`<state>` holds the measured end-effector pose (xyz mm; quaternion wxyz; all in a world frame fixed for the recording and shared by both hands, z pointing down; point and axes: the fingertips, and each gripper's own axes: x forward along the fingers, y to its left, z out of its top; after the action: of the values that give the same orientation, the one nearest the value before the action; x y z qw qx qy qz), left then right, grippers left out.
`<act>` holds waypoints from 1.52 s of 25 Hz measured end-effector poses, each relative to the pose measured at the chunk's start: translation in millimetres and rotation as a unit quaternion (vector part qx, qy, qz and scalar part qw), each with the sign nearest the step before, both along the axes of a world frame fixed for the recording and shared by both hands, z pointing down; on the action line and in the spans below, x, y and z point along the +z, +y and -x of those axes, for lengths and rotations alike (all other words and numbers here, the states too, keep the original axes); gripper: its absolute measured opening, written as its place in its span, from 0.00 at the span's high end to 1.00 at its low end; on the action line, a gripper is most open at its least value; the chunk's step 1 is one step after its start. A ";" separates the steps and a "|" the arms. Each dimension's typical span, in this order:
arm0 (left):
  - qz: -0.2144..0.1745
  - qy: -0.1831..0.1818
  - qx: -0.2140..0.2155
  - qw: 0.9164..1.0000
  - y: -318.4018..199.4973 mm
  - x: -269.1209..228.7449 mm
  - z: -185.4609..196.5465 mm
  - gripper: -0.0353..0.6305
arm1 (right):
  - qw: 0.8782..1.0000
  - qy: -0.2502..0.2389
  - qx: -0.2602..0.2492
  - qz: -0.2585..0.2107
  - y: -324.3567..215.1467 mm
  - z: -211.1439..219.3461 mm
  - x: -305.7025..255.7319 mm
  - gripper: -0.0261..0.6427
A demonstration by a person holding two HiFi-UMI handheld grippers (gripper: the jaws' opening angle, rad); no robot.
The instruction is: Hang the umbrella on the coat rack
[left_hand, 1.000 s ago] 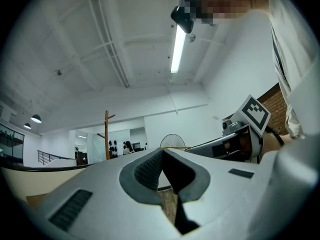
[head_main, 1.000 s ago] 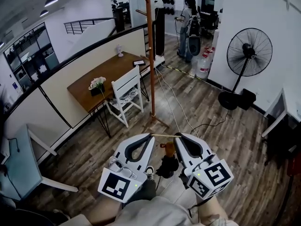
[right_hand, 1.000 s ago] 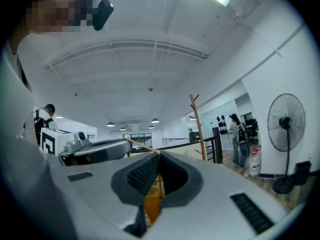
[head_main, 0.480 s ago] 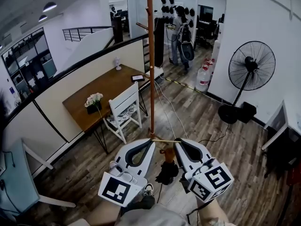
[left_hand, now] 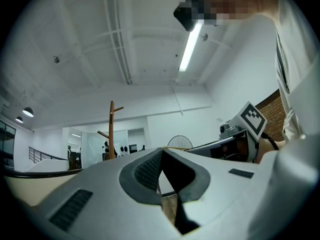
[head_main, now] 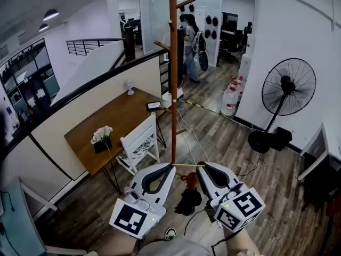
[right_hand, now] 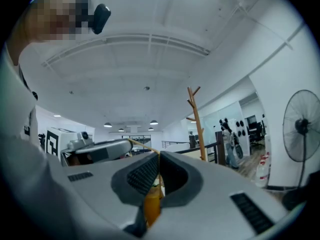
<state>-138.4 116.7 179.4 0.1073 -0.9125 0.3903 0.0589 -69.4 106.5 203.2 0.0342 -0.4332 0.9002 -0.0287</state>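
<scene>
The carry toward the coat rack (head_main: 173,89) is under way. The left gripper (head_main: 171,165) and right gripper (head_main: 200,166) each have their jaws pinched shut on the wrist loop (head_main: 186,165), which is stretched level between them. The umbrella (head_main: 188,199) hangs below, apparently upright with its handle uppermost. Next, the loop must be lifted over a peg (head_main: 162,45).

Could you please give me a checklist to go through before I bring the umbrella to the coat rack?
1. Left hand-held gripper shut on the strap: ok.
2. Right hand-held gripper shut on the strap: ok.
3. Umbrella hanging freely below the strap: ok.
4. Coat rack upright, ahead: ok.
5. Top peg bare: ok.
6. Strap level with that peg: cannot tell.
</scene>
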 end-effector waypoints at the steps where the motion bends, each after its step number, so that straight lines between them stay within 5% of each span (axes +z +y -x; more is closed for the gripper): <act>1: 0.001 0.002 0.003 1.000 -13.0 -1.3 2.0 0.95 | 1.000 0.000 0.002 0.000 -13.1 2.1 -0.9 0.95; 18: -0.005 0.000 0.028 1.000 -158.0 2.5 -19.2 0.94 | 1.000 -0.007 0.007 -0.003 -156.0 -17.7 5.3 0.95; 29: -0.010 0.001 -0.005 1.000 -243.6 -6.9 -74.5 0.95 | 0.996 -0.034 -0.079 -0.013 -239.0 -70.7 -4.4 0.95; 38: -0.003 0.003 -0.074 0.997 -324.8 -2.0 -131.5 0.94 | 0.988 -0.042 -0.151 0.003 -327.4 -127.5 2.4 0.95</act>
<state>-6.9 -208.1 177.4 0.1128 -0.8807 0.4568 0.0544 58.1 -220.9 205.6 0.0661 -0.2905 0.9530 -0.0542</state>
